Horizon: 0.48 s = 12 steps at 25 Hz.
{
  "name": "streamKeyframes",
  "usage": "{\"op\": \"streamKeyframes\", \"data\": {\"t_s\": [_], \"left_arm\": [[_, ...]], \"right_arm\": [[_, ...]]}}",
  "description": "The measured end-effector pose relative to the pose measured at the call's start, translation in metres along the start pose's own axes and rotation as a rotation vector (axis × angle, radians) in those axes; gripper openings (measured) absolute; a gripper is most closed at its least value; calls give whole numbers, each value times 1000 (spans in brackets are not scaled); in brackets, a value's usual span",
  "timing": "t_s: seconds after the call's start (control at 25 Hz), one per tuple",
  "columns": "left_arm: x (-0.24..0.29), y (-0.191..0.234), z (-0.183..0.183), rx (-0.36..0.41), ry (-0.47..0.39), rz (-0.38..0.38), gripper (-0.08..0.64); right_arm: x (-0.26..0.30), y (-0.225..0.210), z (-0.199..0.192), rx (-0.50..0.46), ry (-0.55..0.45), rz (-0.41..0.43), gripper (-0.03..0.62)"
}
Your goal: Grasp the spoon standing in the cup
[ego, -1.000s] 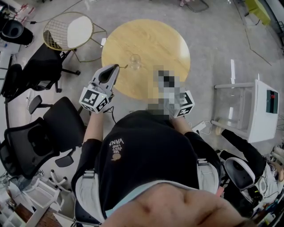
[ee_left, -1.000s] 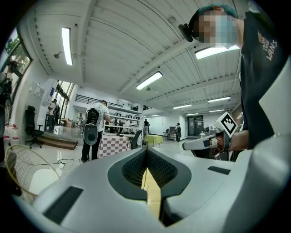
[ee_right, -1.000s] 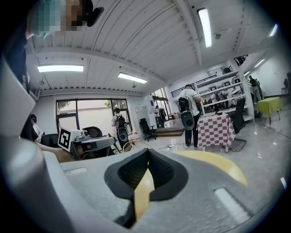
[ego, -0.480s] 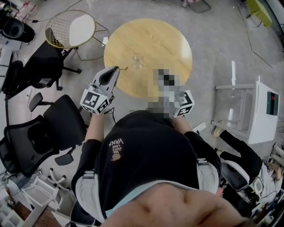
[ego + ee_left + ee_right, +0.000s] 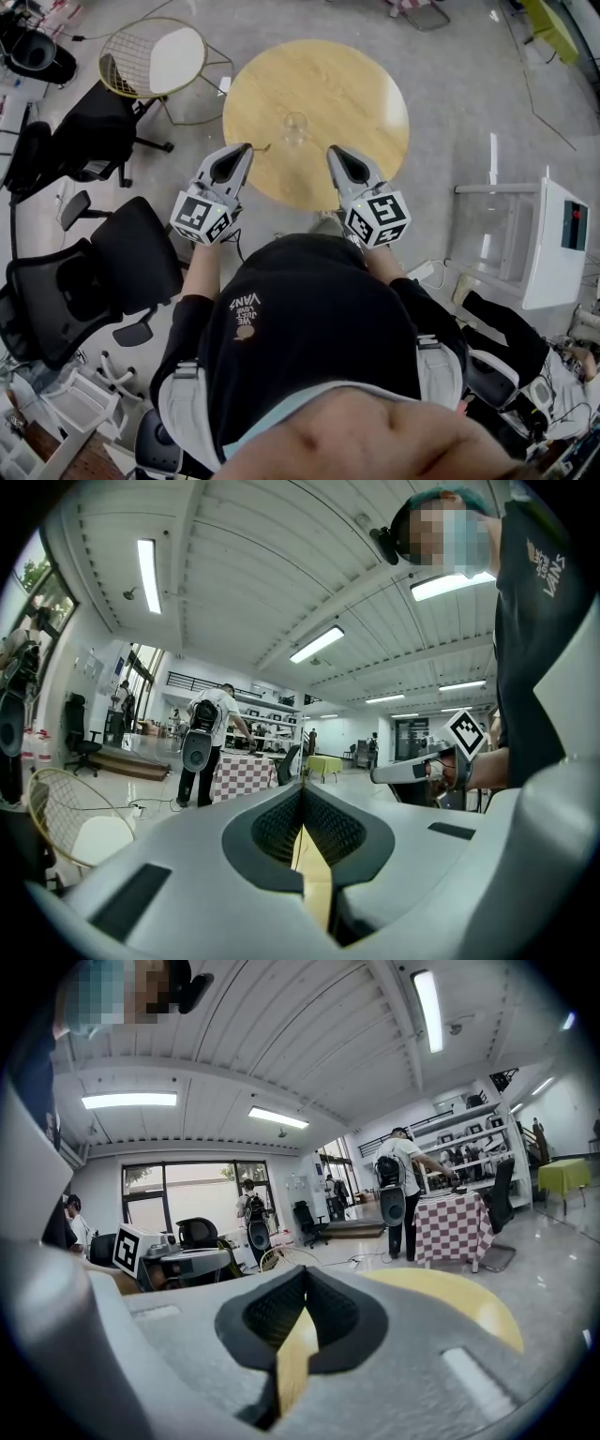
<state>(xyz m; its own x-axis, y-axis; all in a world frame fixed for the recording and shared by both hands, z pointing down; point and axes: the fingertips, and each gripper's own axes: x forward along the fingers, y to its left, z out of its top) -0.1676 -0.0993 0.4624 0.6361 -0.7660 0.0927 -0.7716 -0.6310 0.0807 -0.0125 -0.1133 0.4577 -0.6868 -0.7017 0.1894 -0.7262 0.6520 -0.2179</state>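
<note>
A clear glass cup [image 5: 295, 127] stands near the middle of the round wooden table [image 5: 356, 84]. I cannot make out a spoon in it; a thin dark thing [image 5: 265, 144] lies on the table to the cup's left. My left gripper [image 5: 246, 148] hovers over the table's near left edge, shut and empty. My right gripper [image 5: 333, 151] is held level with it at the near edge, right of the cup, also shut and empty. Both point up and away, so neither gripper view shows the cup. The left gripper view shows the right gripper [image 5: 412, 771]; the right gripper view shows the left gripper [image 5: 183, 1262].
Black office chairs [image 5: 89, 281] crowd the floor on the left. A wire chair with a white seat [image 5: 155, 61] stands beyond the table's left side. A white cabinet [image 5: 553, 239] is at the right. People stand far off by a checked table [image 5: 455, 1227].
The table and cup have drifted slightly right in the head view. Both grippers stay at the table's near edge, still shut.
</note>
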Motion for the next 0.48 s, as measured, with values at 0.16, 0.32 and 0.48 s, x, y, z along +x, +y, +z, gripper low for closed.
{"op": "streamKeyframes", "data": {"t_s": [0.16,0.32,0.48], "left_arm": [[-3,1,0,-6,-7,10,12],[-3,0,0,-10,-5,20,12],[-4,-1,-1,-11,-2,29,12]], "right_arm": [[4,4,0,-12,11,18,-3],[7,5,0,-24,25,35,-3],[10,5,-1,-35,36,47,-3]]}}
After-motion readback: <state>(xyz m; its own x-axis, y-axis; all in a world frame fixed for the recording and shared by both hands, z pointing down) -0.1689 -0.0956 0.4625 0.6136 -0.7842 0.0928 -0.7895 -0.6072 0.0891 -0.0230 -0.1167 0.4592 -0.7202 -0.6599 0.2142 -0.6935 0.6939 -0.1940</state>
